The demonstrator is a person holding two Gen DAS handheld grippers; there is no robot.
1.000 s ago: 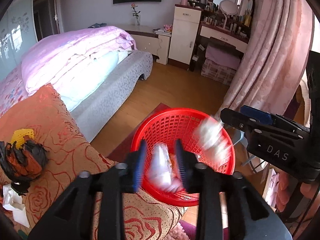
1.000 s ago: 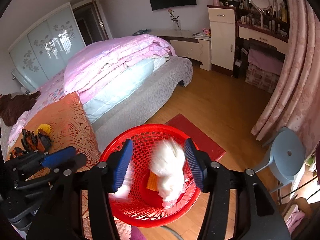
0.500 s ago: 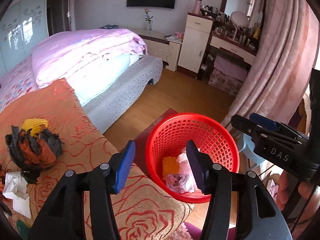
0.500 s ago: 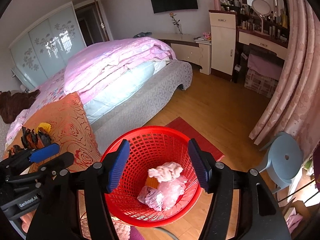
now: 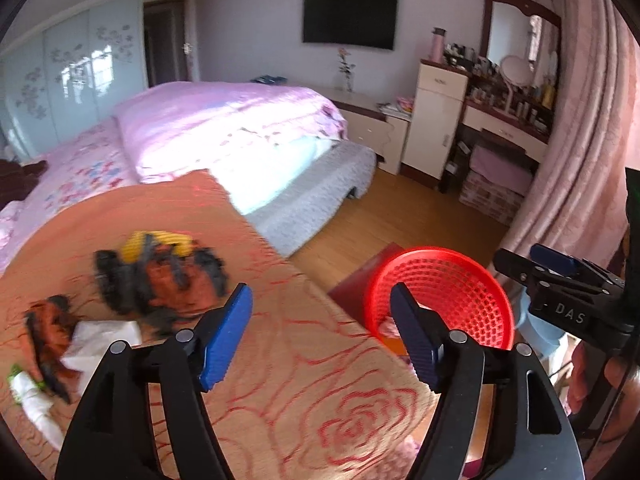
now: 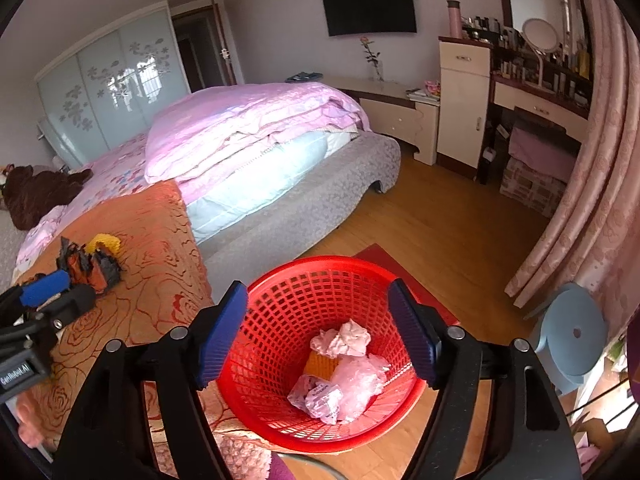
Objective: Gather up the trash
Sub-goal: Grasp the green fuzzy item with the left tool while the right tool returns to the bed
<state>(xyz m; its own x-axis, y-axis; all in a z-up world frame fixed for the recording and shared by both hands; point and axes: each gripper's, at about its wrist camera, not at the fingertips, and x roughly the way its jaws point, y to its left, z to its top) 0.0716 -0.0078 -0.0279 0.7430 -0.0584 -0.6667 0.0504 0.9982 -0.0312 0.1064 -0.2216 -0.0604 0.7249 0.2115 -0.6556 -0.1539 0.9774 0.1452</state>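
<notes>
A red mesh basket (image 6: 280,312) stands on the floor beside the bed and holds pink crumpled trash (image 6: 344,364). My right gripper (image 6: 318,336) is open and empty right above it. My left gripper (image 5: 322,336) is open and empty above the orange rose-patterned cover (image 5: 312,396). On that cover, left of the left gripper, lie a black-and-orange crumpled wrapper (image 5: 160,280), a yellow piece (image 5: 160,240), a white tissue (image 5: 100,336) and smaller scraps (image 5: 44,344). The basket also shows at the right of the left wrist view (image 5: 452,288). The wrapper shows in the right wrist view (image 6: 90,264).
A bed with a pink duvet (image 6: 248,128) fills the left and middle. A dresser and cabinet (image 6: 464,100) stand along the far wall, pink curtains (image 6: 592,160) hang at the right, a blue stool (image 6: 572,336) stands by them. A red mat (image 6: 392,272) lies under the basket.
Both grippers dropped their trash into the basket and now stand open and empty. The left gripper has swung left from the basket over the orange cover toward the remaining trash.
</notes>
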